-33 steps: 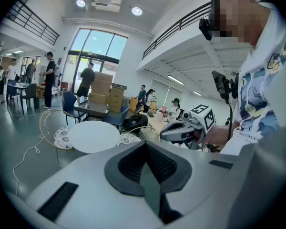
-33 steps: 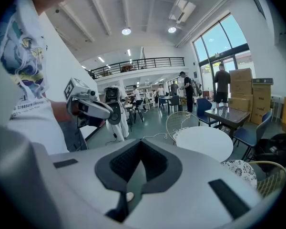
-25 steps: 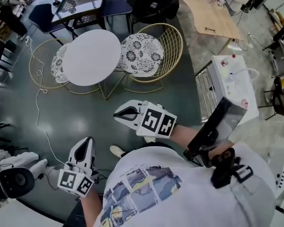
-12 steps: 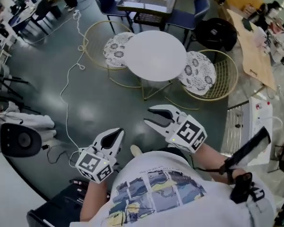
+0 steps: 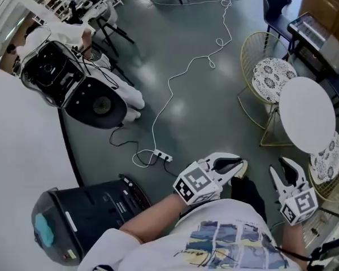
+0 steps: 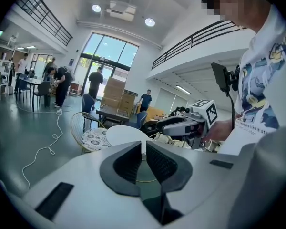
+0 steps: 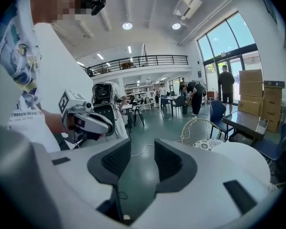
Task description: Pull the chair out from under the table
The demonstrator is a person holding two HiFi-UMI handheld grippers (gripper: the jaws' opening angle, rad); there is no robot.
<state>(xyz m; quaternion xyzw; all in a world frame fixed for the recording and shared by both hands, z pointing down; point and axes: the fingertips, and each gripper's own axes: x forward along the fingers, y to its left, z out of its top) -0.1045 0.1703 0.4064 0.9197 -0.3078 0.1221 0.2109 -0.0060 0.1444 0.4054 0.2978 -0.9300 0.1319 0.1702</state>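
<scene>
Approach stage, I'd say; chair (image 5: pixel 273 79) at upper right untouched; L gripper (image 5: pixel 239 164) jaws together; R gripper (image 5: pixel 287 171) jaws have just been opening, empty; next prob. reach chair rim, clamp, pull.

Head camera steeply downward; two claw cameras looking nearly level across the hall.

The head view looked down from above the person's (image 5: pixel 226 247) chest onto the floor (image 5: pixel 203 95), with the left claw (image 5: pixel 229 164) and right claw (image 5: pixel 288 173) near its bottom edge and the round white worktop (image 5: pixel 306 114) at the right. The left gripper view ran close along its own shut jaws toward that worktop and the wire chair (image 6: pixel 93 137) left of it, catching the right claw at its right. The right gripper view ran along its own jaws, which had just been opening with nothing between them. It faced the far hall, with the worktop near right and the left claw at left. All three views shared the worktop and chair.
</scene>
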